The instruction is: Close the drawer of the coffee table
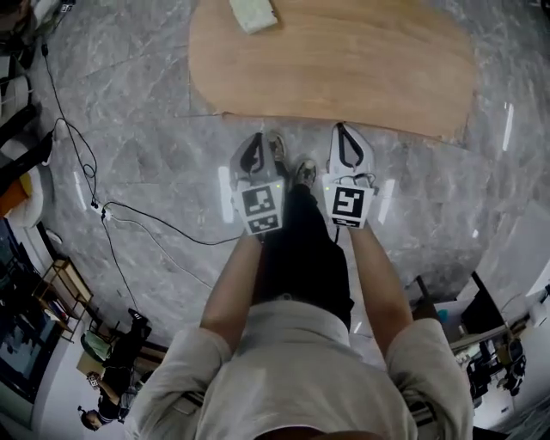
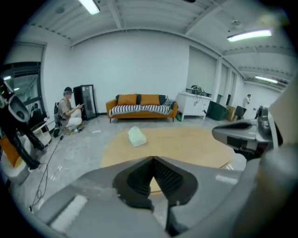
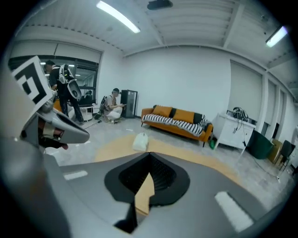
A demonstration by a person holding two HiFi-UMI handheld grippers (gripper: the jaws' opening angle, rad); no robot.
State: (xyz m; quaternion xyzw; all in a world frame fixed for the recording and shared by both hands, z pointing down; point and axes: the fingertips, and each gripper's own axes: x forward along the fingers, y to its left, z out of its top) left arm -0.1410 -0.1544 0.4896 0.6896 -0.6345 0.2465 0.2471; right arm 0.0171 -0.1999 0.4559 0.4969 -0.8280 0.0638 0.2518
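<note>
The coffee table [image 1: 344, 60] is a rounded light-wood top on the grey marble floor, straight ahead of me; it shows too in the left gripper view [image 2: 186, 144] and the right gripper view [image 3: 186, 155]. No drawer front shows in any view. My left gripper [image 1: 256, 148] and my right gripper [image 1: 346, 143] are held side by side above the floor, short of the table's near edge. Both are shut, tips touching, with nothing between the jaws. From the left gripper view the right gripper [image 2: 242, 132] appears at the right.
A pale green tissue pack [image 1: 253, 13] lies on the far part of the table. Black cables [image 1: 103, 210] trail over the floor to the left. An orange sofa [image 2: 141, 106] stands against the far wall, a white cabinet [image 2: 195, 103] beside it. A person [image 2: 70, 110] crouches at the left.
</note>
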